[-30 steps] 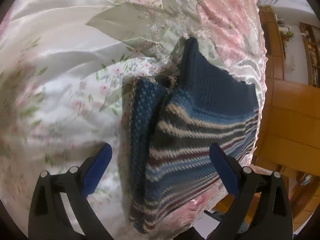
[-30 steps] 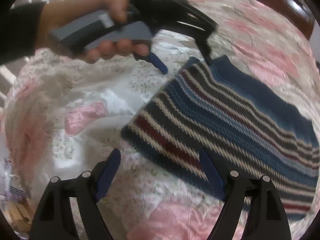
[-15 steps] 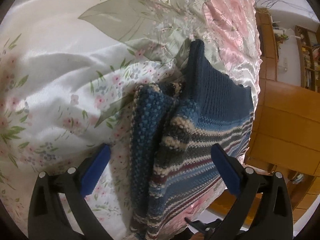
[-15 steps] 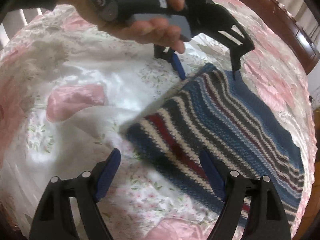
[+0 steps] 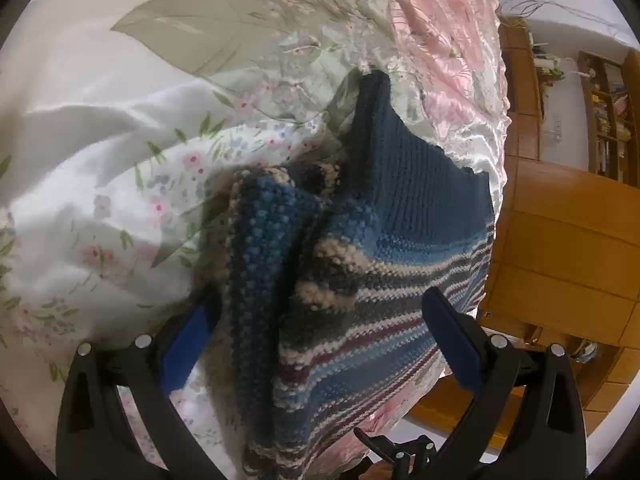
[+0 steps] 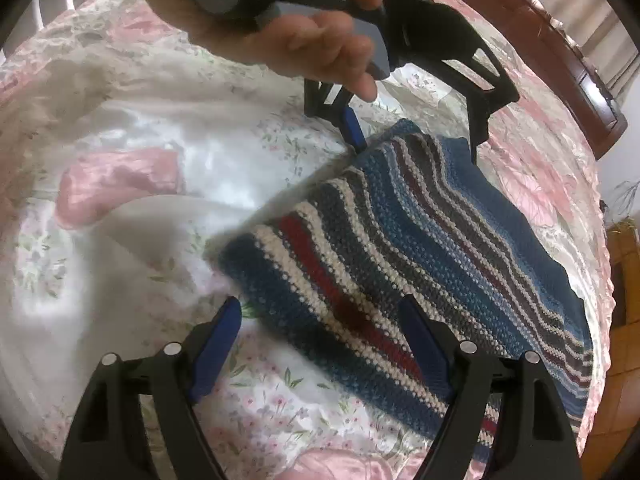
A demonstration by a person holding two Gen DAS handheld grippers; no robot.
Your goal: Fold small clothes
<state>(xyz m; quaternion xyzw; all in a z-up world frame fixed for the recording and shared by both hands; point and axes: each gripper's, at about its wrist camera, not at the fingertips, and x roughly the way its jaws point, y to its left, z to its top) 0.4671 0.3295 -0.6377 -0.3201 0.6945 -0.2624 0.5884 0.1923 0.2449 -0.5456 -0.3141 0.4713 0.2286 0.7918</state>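
Observation:
A knitted sweater (image 5: 360, 272), dark blue with cream, grey and maroon stripes, lies folded on a floral satin bedspread (image 5: 120, 140). My left gripper (image 5: 320, 340) is open and low over it, with the sweater's thick folded edge between its blue pads. In the right wrist view the same sweater (image 6: 420, 248) stretches away to the right. My right gripper (image 6: 320, 344) is open and straddles its near corner. The left gripper (image 6: 414, 136), held by a hand (image 6: 304, 40), straddles the far corner.
The bedspread (image 6: 140, 220) is rumpled to the left of the sweater. A wooden cabinet (image 5: 560, 260) and shelves (image 5: 608, 120) stand past the bed's edge. A dark wooden bed frame (image 6: 580, 80) runs along the far side.
Both grippers have come down closer to the sweater. The left one now has the folded edge between its fingers, and the right one has moved onto the near corner. Both stay open.

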